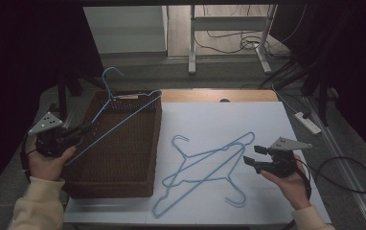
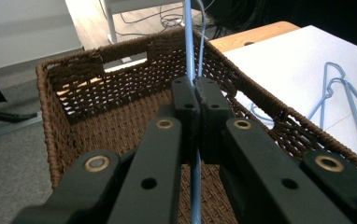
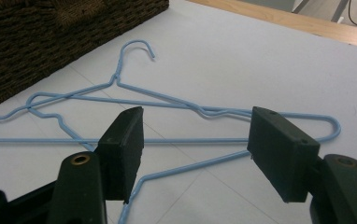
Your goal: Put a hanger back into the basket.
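**A:** Which hanger matters next, and where does it lie?

**B:** The left gripper (image 2: 197,100) has its jaws clamped on a thin blue wire hanger (image 1: 123,112), held tilted over the woven brown basket (image 1: 154,143) at the table's left side. Its hook points up past the basket's far-left corner, and one shoulder rests on the far-right rim.

**A:** And the right hand?

**B:** The right gripper (image 3: 195,154) has its jaws apart, nothing between the pads. It hovers just above the white table (image 1: 267,120), near the right edge. Two more hangers (image 1: 205,167) lie crossed on the table directly to its left; in the right gripper view the bend of the closer one sits just beyond the jaws. That hanger's long bar runs roughly toward the front-left corner.

**A:** So the right hand is nearer those?

**B:** Much nearer, I'd say. The wire is slim, smooth and springy, so the pads probably need to close squarely across it. The basket is coarse wicker with straight walls and handle slots.
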A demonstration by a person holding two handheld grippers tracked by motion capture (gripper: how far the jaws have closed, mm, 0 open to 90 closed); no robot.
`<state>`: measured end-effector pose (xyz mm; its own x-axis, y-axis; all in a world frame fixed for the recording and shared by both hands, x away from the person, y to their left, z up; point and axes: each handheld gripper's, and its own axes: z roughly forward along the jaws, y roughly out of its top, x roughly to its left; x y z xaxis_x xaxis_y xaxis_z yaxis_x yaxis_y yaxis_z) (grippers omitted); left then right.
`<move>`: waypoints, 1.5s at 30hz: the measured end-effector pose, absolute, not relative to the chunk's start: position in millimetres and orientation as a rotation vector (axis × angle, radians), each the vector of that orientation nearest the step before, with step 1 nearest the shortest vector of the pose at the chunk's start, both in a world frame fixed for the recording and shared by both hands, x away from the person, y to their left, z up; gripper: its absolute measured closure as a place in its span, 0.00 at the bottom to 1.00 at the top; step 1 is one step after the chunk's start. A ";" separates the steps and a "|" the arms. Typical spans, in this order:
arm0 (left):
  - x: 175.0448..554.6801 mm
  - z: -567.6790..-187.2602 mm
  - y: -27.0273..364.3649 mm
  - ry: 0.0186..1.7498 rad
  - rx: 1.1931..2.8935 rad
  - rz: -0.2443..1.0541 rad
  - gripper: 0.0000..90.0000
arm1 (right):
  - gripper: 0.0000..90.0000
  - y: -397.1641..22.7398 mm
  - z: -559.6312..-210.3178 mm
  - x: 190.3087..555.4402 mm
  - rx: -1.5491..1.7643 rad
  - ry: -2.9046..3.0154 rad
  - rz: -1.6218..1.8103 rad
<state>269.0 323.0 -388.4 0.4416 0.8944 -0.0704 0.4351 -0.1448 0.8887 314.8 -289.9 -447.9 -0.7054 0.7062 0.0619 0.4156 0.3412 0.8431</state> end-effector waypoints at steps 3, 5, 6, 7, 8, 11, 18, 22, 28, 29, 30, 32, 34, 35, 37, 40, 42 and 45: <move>268.7 -392.0 327.3 1.164 1.737 0.620 0.98 | 0.41 -290.2 -449.1 315.0 1.006 2.301 1.294; 267.6 -392.6 330.4 1.168 1.725 0.623 0.98 | 0.40 -290.3 -449.4 314.9 1.007 2.302 1.294; 267.2 -392.3 332.4 1.172 1.720 0.624 0.98 | 0.40 -290.4 -449.7 314.8 1.007 2.302 1.294; 267.6 -392.4 333.9 1.177 1.717 0.623 0.98 | 0.41 -290.5 -450.2 314.8 1.009 2.304 1.296; 268.4 -392.9 334.2 1.181 1.718 0.623 0.98 | 0.40 -290.6 -450.9 315.1 1.011 2.305 1.294; 272.4 -397.1 331.5 1.188 1.737 0.613 0.98 | 0.40 -290.5 -453.2 316.5 1.022 2.314 1.278; 285.0 -414.4 323.2 1.208 1.772 0.564 0.98 | 0.40 -290.3 -458.1 316.7 1.031 2.334 1.263; 291.7 -424.6 320.4 1.237 1.770 0.536 0.97 | 0.40 -290.5 -458.9 316.8 1.030 2.337 1.262; 294.2 -437.8 326.8 1.304 1.797 0.483 0.97 | 0.40 -288.8 -459.7 316.8 1.036 2.337 1.258; 295.4 -441.2 325.8 1.317 1.825 0.480 0.97 | 0.40 -288.4 -459.7 316.5 1.032 2.339 1.258; 296.6 -444.1 325.3 1.321 1.841 0.459 0.97 | 0.40 -287.9 -459.5 316.2 1.029 2.340 1.258; 297.8 -444.8 324.3 1.334 1.861 0.453 0.97 | 0.40 -287.5 -459.6 315.9 1.029 2.342 1.257; 299.2 -444.9 323.6 1.344 1.877 0.442 0.97 | 0.40 -287.7 -459.8 316.0 1.030 2.343 1.255; 303.5 -448.3 320.4 1.380 1.938 0.411 0.97 | 0.40 -288.0 -459.9 316.2 1.032 2.342 1.256; 306.7 -452.7 317.9 1.416 1.987 0.397 0.96 | 0.40 -288.1 -459.9 316.1 1.033 2.343 1.257; 310.2 -456.8 316.4 1.455 2.033 0.370 0.96 | 0.40 -288.2 -460.0 315.8 1.031 2.344 1.255; 312.7 -459.6 315.0 1.482 2.063 0.361 0.95 | 0.40 -288.3 -460.2 315.8 1.030 2.345 1.254; 314.8 -460.1 314.3 1.507 2.064 0.369 0.92 | 0.40 -288.4 -460.5 315.7 1.034 2.347 1.251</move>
